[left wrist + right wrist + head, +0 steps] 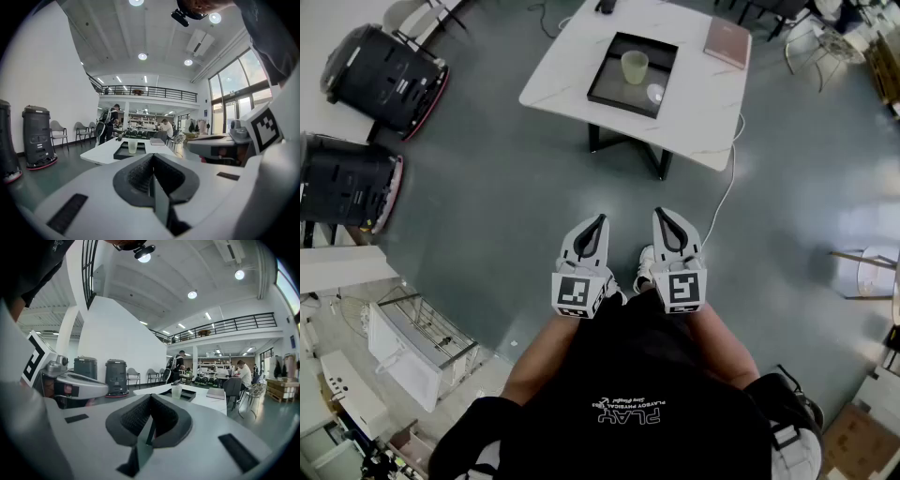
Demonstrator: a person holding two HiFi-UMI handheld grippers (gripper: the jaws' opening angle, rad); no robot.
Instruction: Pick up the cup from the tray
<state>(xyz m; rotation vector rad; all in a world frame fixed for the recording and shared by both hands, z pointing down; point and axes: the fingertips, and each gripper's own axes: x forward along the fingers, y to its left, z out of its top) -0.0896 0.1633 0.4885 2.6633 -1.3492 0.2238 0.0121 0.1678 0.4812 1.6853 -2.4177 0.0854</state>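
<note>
Head view shows the left claw (600, 219) and right claw (660, 213) side by side just ahead of the person, each with its jaws pressed together on nothing. Both hang over the grey floor (506, 178), well apart from the white worktop (567, 70). A black tray (611, 73) lies mid-worktop with the pale cup (635, 67) upright inside it. A pink book (727, 42) lies by one worktop corner.

Pale yellow-green on the cup (635, 67), black on the tray (612, 82), white with grey veining on the worktop (698, 94), white with black-and-white square markers on the left tool (600, 220) and right tool (659, 214).
</note>
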